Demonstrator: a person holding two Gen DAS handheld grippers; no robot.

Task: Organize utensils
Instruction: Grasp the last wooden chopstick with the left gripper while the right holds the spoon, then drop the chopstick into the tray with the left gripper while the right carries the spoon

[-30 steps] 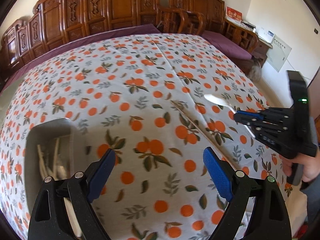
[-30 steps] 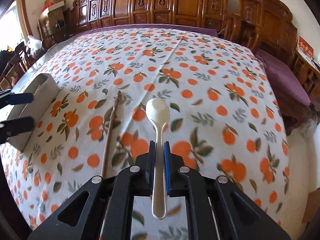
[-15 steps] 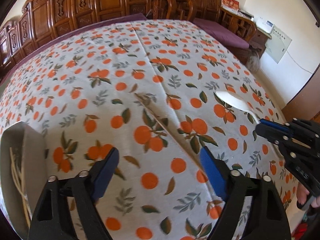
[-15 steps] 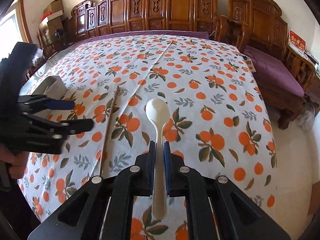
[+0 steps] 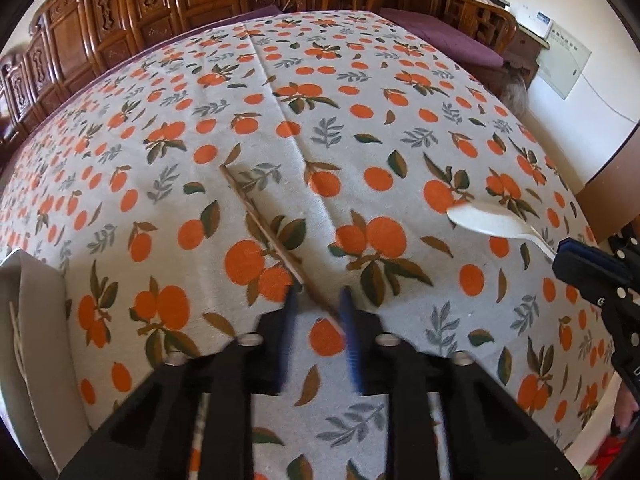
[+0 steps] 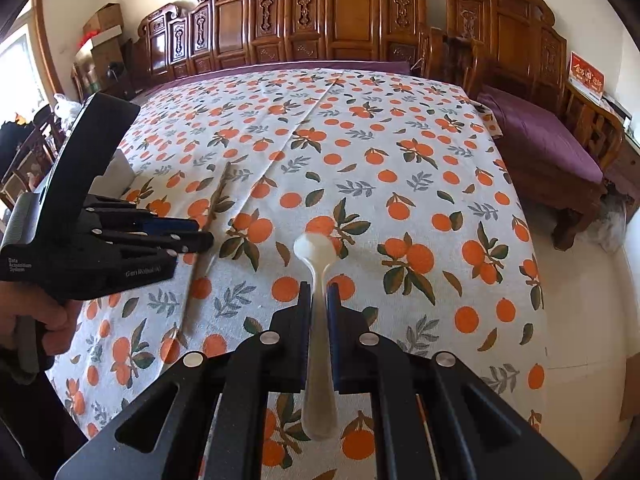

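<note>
The left gripper is closing right now, with the near end of a wooden chopstick lying between its blurred blue pads; whether the pads are pressing on the wood yet is not showing clearly. The chopstick is lying flat on the orange-print tablecloth, its long axis running from the pads away and to the left in the left wrist view, crossing the line of the jaws at a slant rather than squarely. The left hand is plainly the nearer one to it.

The right gripper is clenching a white spoon by the handle, bowl pointing forward and held above the cloth, handle end sticking back past the pads.

At the left edge of the left wrist view a white box is sitting on the cloth with thin sticks inside, probably the place the utensils are going.

The left gripper's body is carrying small print reading "Data Acquisition System" and "Gen Robot".
</note>
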